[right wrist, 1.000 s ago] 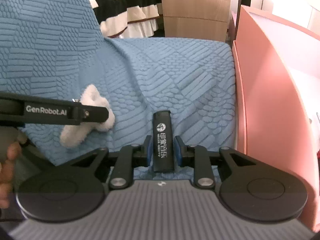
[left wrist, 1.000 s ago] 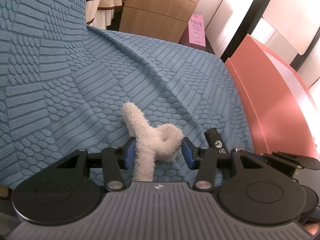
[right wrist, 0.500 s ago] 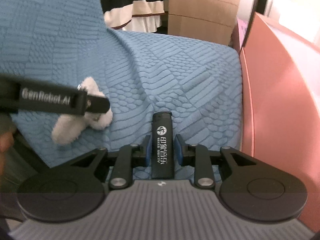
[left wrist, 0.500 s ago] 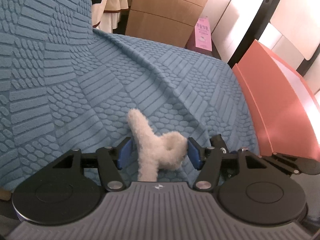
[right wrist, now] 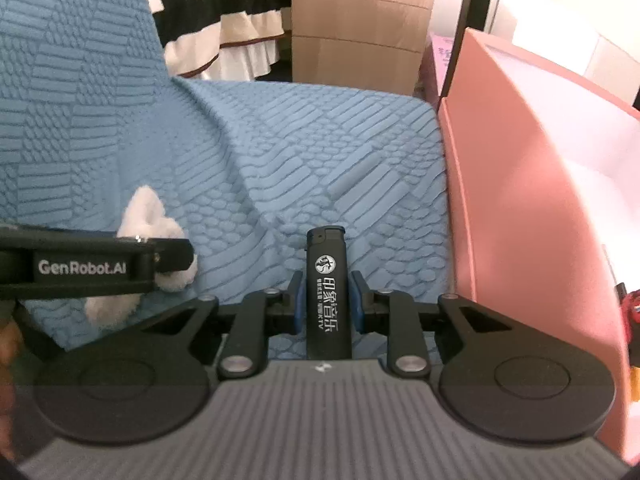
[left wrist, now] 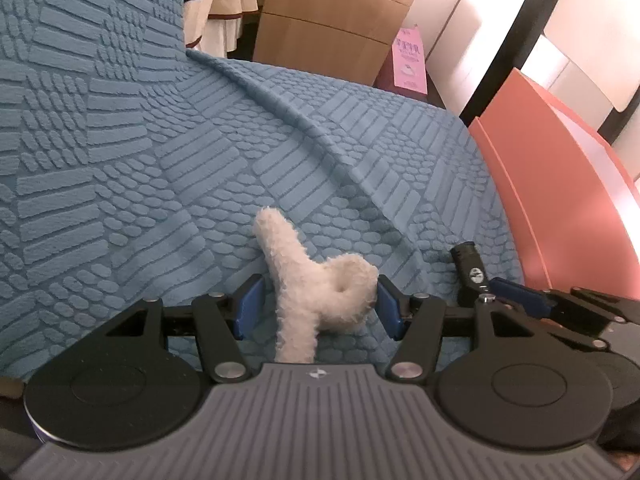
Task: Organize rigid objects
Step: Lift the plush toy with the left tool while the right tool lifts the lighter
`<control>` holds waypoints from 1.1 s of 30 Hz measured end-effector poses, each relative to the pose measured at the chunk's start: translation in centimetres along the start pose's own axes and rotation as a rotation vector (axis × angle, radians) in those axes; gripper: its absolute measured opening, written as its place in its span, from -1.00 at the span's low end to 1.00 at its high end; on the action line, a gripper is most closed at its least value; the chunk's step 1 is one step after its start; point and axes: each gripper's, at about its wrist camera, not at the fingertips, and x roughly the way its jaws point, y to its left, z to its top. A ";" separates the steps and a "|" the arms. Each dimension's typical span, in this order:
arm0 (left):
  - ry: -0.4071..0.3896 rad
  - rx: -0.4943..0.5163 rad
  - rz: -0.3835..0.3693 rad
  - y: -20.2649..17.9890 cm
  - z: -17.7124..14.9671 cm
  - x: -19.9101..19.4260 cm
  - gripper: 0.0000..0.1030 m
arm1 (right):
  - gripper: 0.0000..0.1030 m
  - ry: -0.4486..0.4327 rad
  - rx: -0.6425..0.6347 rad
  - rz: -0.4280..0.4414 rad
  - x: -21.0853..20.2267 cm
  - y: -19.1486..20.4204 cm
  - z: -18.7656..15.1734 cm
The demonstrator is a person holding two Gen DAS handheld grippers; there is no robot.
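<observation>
A black lighter [right wrist: 328, 292] with white print sits upright between the blue pads of my right gripper [right wrist: 327, 300], which is shut on it just above the blue textured sofa seat [right wrist: 320, 152]. The lighter also shows in the left wrist view [left wrist: 470, 272]. A fluffy white plush piece [left wrist: 320, 284] lies on the seat between the pads of my left gripper [left wrist: 318, 304]; the jaws stand wide, the right pad touching it and the left pad apart from it. The plush also shows in the right wrist view [right wrist: 156, 220], partly behind the left gripper's finger [right wrist: 96, 266].
A pink open box [right wrist: 520, 184] stands against the seat's right side, also in the left wrist view [left wrist: 560, 184]. The sofa back [left wrist: 80, 60] rises at the left. A wooden cabinet [right wrist: 360, 20] and striped fabric [right wrist: 220, 12] stand beyond the seat.
The right gripper has lifted the lighter slightly off the seat, staying shut on it. The left gripper has stayed around the plush with its jaws a little wider apart.
</observation>
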 end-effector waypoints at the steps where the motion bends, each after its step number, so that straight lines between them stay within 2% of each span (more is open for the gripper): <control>1: 0.000 -0.004 -0.004 0.0 0.0 -0.1 0.26 | -0.49 -0.003 0.009 0.003 -0.2 -0.1 0.0; 8: 0.008 0.024 -0.013 -0.8 -0.1 0.1 0.24 | -0.49 0.012 0.054 0.046 -1.4 -0.1 0.1; 12: 0.002 0.041 0.019 -1.0 -0.2 0.4 0.09 | -0.49 0.018 0.054 0.041 -1.3 0.3 -0.8; 17: -0.004 0.019 0.011 -0.7 0.1 -0.1 0.07 | -0.49 0.039 0.085 0.054 -1.0 0.2 -1.3; 23: -0.022 0.020 -0.029 -1.4 0.5 -1.8 0.06 | -0.49 0.010 0.101 0.075 -2.3 -0.5 -0.5; 28: -0.013 0.049 -0.020 -2.6 0.7 -2.9 0.07 | -0.49 -0.022 0.129 0.101 -4.0 -1.4 0.3; 33: -0.043 0.058 -0.061 -3.7 1.6 -4.7 0.06 | -0.49 -0.047 0.156 0.124 -5.8 -2.7 1.1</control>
